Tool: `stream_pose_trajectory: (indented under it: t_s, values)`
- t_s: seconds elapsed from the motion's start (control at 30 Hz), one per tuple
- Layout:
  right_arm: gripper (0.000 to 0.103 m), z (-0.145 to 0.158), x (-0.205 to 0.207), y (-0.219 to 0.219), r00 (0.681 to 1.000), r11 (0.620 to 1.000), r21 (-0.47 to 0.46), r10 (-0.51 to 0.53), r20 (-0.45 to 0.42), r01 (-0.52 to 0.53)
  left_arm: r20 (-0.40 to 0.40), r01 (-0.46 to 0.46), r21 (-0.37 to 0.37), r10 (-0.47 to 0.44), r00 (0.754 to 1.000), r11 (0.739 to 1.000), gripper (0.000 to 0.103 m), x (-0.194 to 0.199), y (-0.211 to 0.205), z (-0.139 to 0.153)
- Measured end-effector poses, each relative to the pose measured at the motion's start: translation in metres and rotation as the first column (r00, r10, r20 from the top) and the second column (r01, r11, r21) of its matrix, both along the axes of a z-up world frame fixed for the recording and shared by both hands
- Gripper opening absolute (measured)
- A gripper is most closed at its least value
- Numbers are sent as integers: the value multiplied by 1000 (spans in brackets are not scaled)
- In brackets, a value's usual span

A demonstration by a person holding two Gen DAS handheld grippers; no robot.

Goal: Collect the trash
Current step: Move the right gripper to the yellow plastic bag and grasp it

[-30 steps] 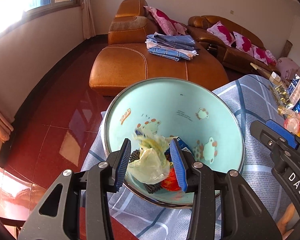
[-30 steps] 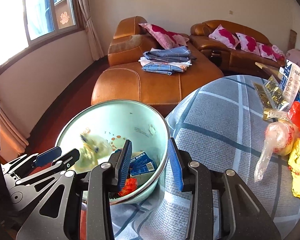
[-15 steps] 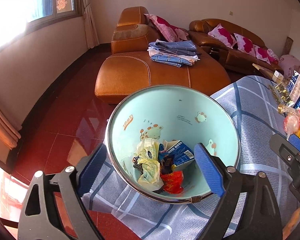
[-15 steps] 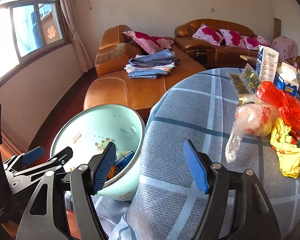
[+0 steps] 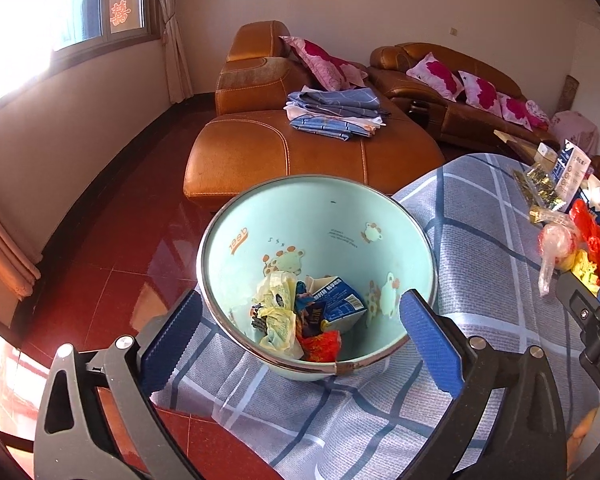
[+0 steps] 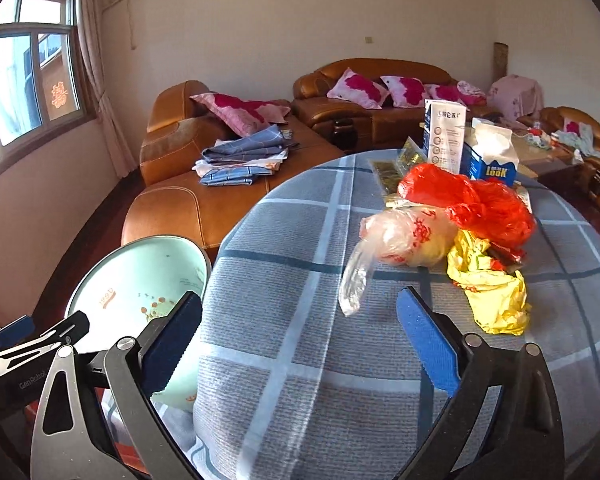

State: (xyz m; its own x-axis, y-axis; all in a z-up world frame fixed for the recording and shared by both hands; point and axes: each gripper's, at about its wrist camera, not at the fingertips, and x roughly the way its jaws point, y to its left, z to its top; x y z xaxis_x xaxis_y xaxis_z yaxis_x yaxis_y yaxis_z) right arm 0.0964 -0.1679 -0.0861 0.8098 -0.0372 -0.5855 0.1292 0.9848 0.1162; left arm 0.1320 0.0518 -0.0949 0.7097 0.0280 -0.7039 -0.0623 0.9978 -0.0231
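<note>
Both my left gripper point(image 5: 296, 324) and right gripper point(image 6: 298, 344) had just spread wide, empty; best approach: clear bag point(image 6: 396, 240) at one o'clock, pinching its bulk.

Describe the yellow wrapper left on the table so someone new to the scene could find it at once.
On the round table with the grey-blue checked cloth, a small heap of rubbish lies towards the right. The yellow wrapper is the heap's nearest piece, crumpled below the red bag and right of the clear bag. Only it is bright yellow.
</note>
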Motion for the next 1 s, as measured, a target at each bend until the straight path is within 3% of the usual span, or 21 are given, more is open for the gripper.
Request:
stream_pose_trajectory:
  t_s: [0.27, 0.63, 0.8, 1.0]
  values:
    - [96, -4, -22, -36, 1000, 1000, -4, -23, -12, 23, -33, 98, 14, -97, 995, 995, 97, -12, -45, -7]
    - [95, -10, -44, -108, 991, 991, 37, -132, -14, 132, -43, 190, 27, -189, 981, 981, 97, -24, -95, -11]
    - [83, -10, -38, -143, 986, 982, 95, -161, -32, 163, -62, 218, 9, -217, 974, 976, 97, -24, -108, -14]
    - [83, -16, -6, -159, 985, 984, 96, -137, -108, 148, -57, 228, 36, -225, 973, 973, 97, -24, -117, -11]
